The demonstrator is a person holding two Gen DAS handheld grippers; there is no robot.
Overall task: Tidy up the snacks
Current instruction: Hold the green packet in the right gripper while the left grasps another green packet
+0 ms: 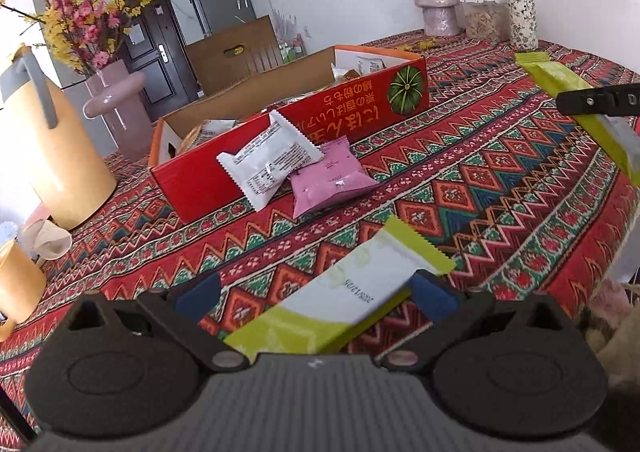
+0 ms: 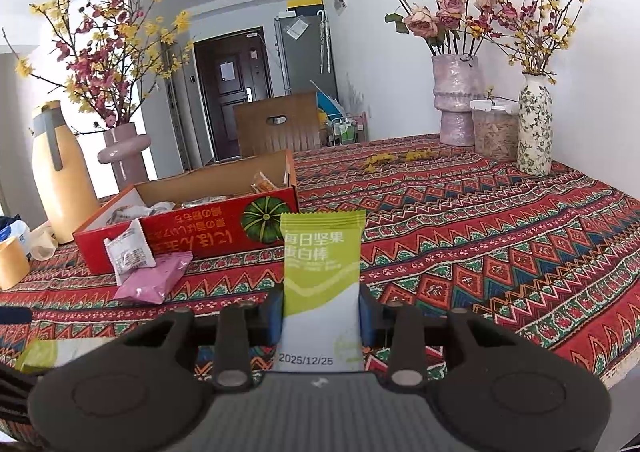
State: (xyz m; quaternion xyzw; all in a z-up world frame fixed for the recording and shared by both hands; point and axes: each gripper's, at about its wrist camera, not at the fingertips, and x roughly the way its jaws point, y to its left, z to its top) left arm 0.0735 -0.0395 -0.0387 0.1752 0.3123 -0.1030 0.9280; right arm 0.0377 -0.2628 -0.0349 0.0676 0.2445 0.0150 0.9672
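Observation:
My left gripper is open. A green-and-white snack bar lies slanted between its blue pads, touching only the right pad. My right gripper is shut on a second green-and-white bar and holds it upright above the table; that bar also shows at the right of the left wrist view. A red cardboard box with several snacks inside stands on the table. A white packet and a pink packet lean against its front wall.
The table carries a patterned red cloth. A yellow jug and a pink vase stand left of the box. Two vases and a clear jar stand at the far right by the wall. A cup is at the left.

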